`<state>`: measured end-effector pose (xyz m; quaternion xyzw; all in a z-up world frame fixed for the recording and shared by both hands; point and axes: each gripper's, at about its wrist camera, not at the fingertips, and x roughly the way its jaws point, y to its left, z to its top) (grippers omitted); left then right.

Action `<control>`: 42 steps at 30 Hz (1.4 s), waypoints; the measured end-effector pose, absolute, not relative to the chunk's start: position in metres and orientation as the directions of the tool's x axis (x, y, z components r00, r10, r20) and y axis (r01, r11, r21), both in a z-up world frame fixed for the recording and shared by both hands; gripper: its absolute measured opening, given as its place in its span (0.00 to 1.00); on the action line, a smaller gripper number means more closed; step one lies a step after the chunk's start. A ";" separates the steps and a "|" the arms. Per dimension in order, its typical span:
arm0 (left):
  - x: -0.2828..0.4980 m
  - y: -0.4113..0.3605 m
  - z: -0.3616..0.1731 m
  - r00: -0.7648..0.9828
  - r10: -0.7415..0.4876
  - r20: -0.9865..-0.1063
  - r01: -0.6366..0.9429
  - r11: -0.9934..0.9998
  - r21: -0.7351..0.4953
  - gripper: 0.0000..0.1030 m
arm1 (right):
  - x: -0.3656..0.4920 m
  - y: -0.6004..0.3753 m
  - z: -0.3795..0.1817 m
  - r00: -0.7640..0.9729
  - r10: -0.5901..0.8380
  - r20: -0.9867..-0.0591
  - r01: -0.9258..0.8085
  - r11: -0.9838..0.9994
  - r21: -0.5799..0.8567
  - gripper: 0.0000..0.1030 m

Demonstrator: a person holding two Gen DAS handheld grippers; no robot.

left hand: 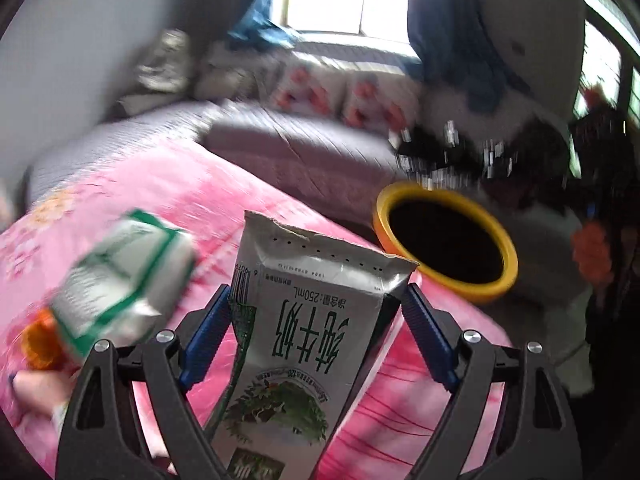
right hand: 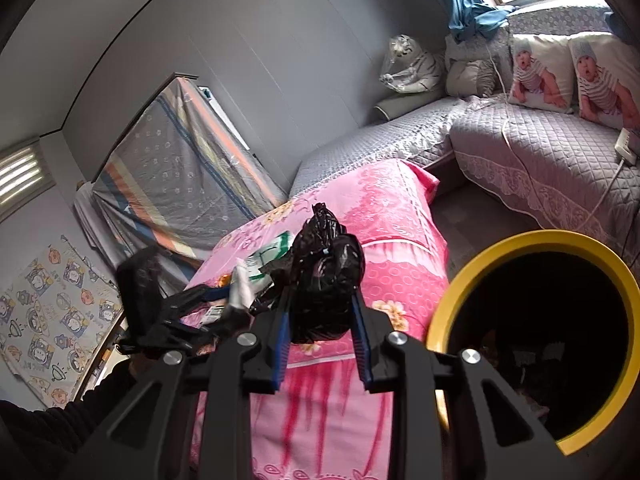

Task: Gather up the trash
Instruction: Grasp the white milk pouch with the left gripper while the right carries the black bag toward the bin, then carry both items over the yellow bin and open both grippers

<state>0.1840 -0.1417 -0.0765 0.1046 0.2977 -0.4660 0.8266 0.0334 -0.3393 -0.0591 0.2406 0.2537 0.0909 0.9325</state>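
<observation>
Milk carton nearest, upright between left tongs; blue pads touch both sides, so grasped. Empty, torn-top, light paperboard; crushes easily, best held mid-body across flat faces. Right tongs clenched on black plastic bag: soft, slippery, wadded. Second carton loose on pink quilt. Yellow-rimmed bin just beside bed.

A: What carries the things here?

B: A bed with a pink flowered quilt. Behind it is a grey quilted bedspread.

A: What lies on the pink quilt?

B: A white and green flattened carton lies there. On the grey part two cushions printed with babies lean, and a white power strip lies there.
</observation>
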 end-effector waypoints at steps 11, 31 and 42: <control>0.122 -0.102 -0.026 0.515 -0.735 -0.440 0.768 0.624 -0.142 0.75 | 0.031 -0.332 -0.021 0.910 0.226 -0.348 -0.055 0.896 0.440 0.24; 0.092 -0.184 0.017 0.452 -0.800 -0.396 0.823 0.545 -0.162 0.63 | 0.001 -0.411 -0.050 0.926 -0.029 -0.377 0.202 0.881 0.428 0.24; 0.080 -0.240 0.016 0.397 -0.814 -0.425 0.858 0.493 -0.142 0.63 | 0.002 -0.447 -0.095 0.871 -0.111 -0.479 0.333 0.850 0.408 0.24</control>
